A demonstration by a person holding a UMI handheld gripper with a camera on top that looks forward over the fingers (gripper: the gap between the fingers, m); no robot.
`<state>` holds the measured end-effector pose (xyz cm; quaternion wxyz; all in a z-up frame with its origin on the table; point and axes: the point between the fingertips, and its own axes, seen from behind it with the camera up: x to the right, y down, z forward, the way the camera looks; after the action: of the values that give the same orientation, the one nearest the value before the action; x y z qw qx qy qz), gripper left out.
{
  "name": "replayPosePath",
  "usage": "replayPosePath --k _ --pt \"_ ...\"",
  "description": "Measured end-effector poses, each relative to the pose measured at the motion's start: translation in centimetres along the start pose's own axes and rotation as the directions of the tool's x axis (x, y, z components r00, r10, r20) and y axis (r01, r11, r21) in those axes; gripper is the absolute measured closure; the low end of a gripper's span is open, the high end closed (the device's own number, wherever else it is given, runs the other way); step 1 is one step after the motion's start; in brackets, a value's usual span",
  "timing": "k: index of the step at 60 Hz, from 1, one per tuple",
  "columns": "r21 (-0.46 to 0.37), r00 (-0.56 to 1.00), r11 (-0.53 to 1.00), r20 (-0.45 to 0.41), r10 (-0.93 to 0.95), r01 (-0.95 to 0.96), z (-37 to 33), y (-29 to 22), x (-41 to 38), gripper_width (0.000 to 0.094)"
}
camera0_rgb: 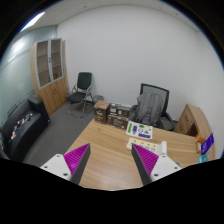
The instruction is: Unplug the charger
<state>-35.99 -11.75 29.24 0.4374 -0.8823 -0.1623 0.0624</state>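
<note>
My gripper (112, 152) is held over a wooden table (110, 140), its two fingers wide open with only bare tabletop between them. A long white object (148, 147), which looks like a power strip with something plugged in, lies on the table just beyond the right fingertip. I cannot make out the charger itself. A white and green box (140, 129) lies just past it.
A grey office chair (151, 104) stands behind the table and a cardboard box (195, 121) sits at its right end by a blue item (205, 146). A black chair (82, 89), wooden cabinet (50, 72) and black sofa (22, 125) lie far left.
</note>
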Motion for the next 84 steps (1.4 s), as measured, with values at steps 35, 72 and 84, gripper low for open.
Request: replayPosePath --k 35,72,84 --pt "-0.109 0.965 0.986 -0.243 0.098 -0.128 11.2 19.2 18.7 0.0071" --pt "0.139 0.913 0.972 -0.338 0.229 -0.192 23.7 13.0 29.7 0.0767" --pt "0.092 0.928 0.975 -0.299 0.222 -0.204 23.4 12.2 29.9 0.0814"
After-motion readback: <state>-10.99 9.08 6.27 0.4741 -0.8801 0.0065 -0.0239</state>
